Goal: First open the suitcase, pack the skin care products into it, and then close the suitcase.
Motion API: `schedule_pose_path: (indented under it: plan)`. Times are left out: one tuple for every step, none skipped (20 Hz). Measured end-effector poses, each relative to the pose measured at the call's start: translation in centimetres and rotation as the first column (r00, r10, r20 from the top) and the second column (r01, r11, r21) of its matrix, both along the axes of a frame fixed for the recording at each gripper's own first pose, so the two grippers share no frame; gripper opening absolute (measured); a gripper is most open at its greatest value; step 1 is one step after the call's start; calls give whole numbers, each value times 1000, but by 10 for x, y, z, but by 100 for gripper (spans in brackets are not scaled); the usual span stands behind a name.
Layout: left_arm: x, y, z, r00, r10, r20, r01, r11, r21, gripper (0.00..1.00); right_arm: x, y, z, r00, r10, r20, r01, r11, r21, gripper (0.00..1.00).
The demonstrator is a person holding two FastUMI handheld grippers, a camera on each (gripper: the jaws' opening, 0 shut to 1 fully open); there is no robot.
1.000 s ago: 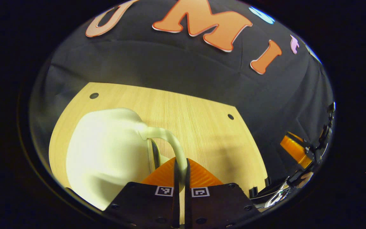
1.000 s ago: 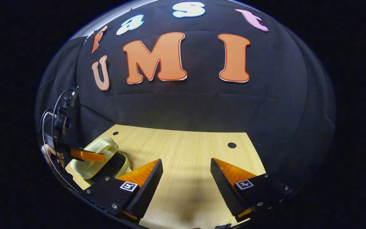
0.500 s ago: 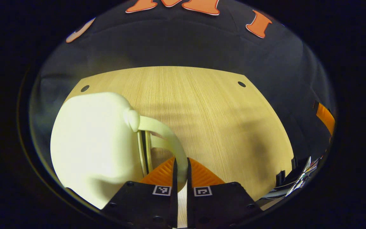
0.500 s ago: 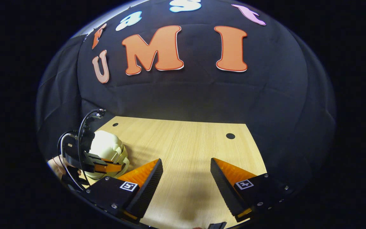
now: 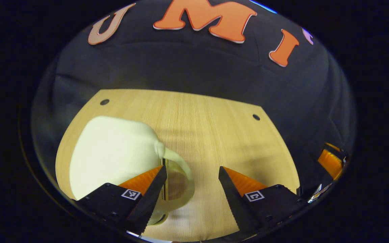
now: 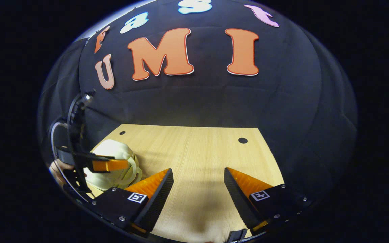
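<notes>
The suitcase (image 5: 113, 152) lies closed on the table's (image 5: 214, 135) left side — closing looks done. The left gripper (image 5: 191, 185) gapes beside the handle (image 5: 181, 175); the right gripper (image 6: 198, 189) is spread too — both need only retreat.

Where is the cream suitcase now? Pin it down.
In the left gripper view the suitcase lies on the table's left side, its handle beside the open left claw.

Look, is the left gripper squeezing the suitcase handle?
No, the left gripper has its jaws wide apart, and the cream suitcase's handle sits loose between them.
</notes>
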State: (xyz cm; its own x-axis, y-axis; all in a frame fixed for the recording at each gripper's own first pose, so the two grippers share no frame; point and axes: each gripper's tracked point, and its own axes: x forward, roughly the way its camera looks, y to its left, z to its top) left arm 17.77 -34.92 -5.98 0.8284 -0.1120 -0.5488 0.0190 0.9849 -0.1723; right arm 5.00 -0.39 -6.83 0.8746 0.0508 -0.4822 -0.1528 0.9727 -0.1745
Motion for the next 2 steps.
schedule_pose_path:
  plan:
    - [9,4,21,999,4,35,-4,1000,12,96,-1,3,5,1000,-7,23,7,1000,-14,96]
    - [19,10,44,997,10,80,-13,999,37,96,-2,7,14,998,-10,55,11,1000,-23,96]
